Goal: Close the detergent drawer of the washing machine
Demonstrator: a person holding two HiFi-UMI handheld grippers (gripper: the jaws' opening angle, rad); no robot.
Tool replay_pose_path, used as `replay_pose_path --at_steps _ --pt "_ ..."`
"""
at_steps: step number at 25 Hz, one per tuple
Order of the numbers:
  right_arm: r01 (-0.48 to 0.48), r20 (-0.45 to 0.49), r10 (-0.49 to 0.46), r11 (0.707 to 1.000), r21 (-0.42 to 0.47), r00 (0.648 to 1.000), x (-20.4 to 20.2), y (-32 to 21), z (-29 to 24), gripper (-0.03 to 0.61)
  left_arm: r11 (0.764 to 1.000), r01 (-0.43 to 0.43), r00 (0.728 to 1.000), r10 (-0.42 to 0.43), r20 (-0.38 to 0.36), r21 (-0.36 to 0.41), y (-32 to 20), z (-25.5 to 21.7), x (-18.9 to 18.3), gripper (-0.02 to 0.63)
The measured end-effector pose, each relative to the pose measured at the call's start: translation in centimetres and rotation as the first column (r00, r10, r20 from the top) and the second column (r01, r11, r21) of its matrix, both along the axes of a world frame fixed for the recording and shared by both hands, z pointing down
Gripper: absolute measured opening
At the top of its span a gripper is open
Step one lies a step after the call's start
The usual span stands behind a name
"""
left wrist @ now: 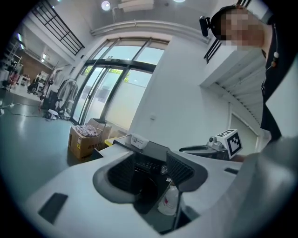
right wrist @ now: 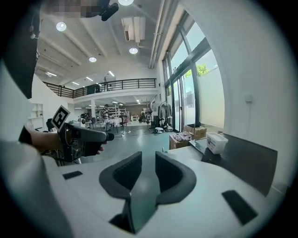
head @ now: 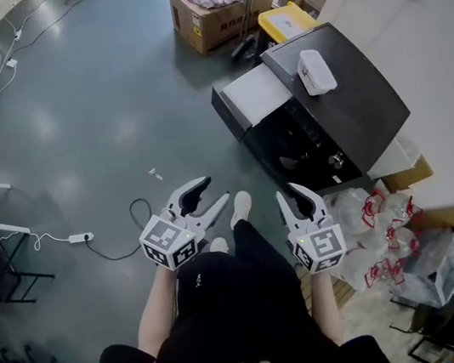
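Observation:
The washing machine (head: 352,104) stands at the right in the head view, with a dark top and a dark front. A white-topped part (head: 254,94) juts out from its front at the far end; it looks like the detergent drawer. Both grippers hang in front of the person, short of the machine and touching nothing. My left gripper (head: 215,188) is open and empty. The left gripper view shows the machine's front (left wrist: 149,165) between the spread jaws. My right gripper (head: 289,193) is open with a narrower gap and holds nothing. The machine's top (right wrist: 247,160) lies to its right.
A white box (head: 315,71) sits on the machine's top. Behind the machine are a cardboard box of clothes (head: 210,2) and a yellow bin (head: 286,20). Plastic bags (head: 383,236) lie right of my right gripper. A power strip (head: 77,238) and cable lie on the floor at left.

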State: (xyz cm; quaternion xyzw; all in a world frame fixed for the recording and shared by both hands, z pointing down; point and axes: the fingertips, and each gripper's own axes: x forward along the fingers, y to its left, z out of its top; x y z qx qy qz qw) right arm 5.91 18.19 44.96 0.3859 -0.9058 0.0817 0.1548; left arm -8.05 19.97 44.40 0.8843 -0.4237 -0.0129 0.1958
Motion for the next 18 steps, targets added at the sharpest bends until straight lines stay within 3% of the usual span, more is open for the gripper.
replay_pose_path --at_steps 6,11,18 --pt "0.044 0.004 -0.044 0.998 -0.047 0.999 -1.0 -4.0 2.2 0.103 0.999 0.035 0.999 -0.035 -0.01 -0.041 -4.1 1.4 -0.8 0.204" --pt "0.109 -0.025 -0.111 0.99 -0.088 0.993 -2.1 -8.2 4.3 0.101 0.99 0.008 0.994 -0.023 -0.103 -0.143 -8.9 3.3 -0.4 0.228" --pt "0.197 -0.019 -0.202 0.968 -0.152 0.979 -3.2 -14.4 6.9 0.096 0.968 0.019 0.98 -0.067 -0.187 -0.249 -16.6 6.5 0.4 0.23"
